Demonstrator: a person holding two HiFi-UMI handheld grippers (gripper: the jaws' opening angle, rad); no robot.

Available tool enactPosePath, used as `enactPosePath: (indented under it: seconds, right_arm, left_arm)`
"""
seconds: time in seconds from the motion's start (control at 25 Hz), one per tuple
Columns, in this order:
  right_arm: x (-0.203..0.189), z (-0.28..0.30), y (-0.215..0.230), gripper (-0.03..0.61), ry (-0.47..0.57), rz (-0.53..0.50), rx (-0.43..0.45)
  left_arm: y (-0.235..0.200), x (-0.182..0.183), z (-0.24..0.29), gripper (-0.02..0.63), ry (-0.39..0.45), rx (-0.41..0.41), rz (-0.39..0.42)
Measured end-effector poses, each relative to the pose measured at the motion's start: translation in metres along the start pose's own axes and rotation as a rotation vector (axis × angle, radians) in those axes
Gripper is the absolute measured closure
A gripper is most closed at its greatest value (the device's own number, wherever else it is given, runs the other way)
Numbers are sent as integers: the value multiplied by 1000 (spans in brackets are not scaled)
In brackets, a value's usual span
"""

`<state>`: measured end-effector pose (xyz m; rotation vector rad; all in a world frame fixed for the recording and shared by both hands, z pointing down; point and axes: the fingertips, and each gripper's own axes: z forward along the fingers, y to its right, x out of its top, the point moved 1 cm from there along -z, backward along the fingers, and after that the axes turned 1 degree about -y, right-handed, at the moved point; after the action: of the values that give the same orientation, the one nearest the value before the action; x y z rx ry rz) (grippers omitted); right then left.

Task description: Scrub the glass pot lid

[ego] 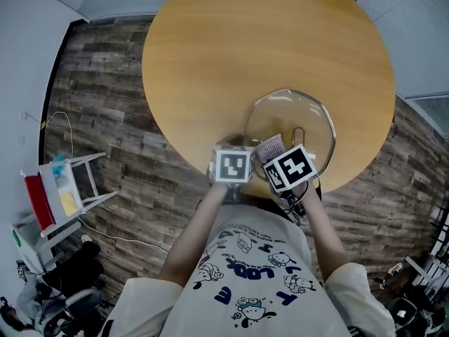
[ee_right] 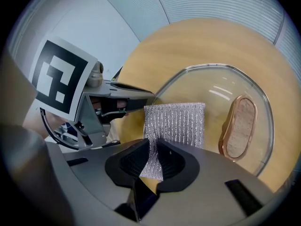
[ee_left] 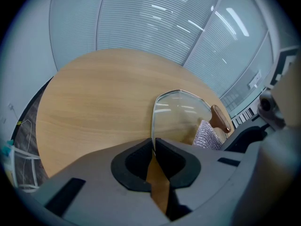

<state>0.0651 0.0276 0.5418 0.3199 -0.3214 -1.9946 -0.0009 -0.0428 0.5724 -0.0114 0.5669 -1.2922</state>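
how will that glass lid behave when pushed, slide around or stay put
Probably rigid yet breakable: the glass lid is clear and thin at the rim. It would likely skid on the smooth table, so the left tongs pinching its rim matter. The mesh pad in the right tongs may tip it.

Only the shirt bears lettering, unreadable.

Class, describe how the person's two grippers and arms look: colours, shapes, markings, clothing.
The left gripper and right gripper have grey moulded bodies with black, V-notched jaw pads. Each carries a cube of black-and-white square markers. A thin black cable loops beside the left one. The arms emerge from short pale sleeves; the shirt has blue cartoon prints.
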Motion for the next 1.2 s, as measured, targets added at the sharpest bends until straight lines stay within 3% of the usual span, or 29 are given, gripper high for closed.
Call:
enactPosePath:
  seconds: [1.2]
  right_arm:
    - [64, 3, 10, 515, 56, -16, -20]
  left_arm:
    - [-1, -2, -4, 580, -22, -21, -3]
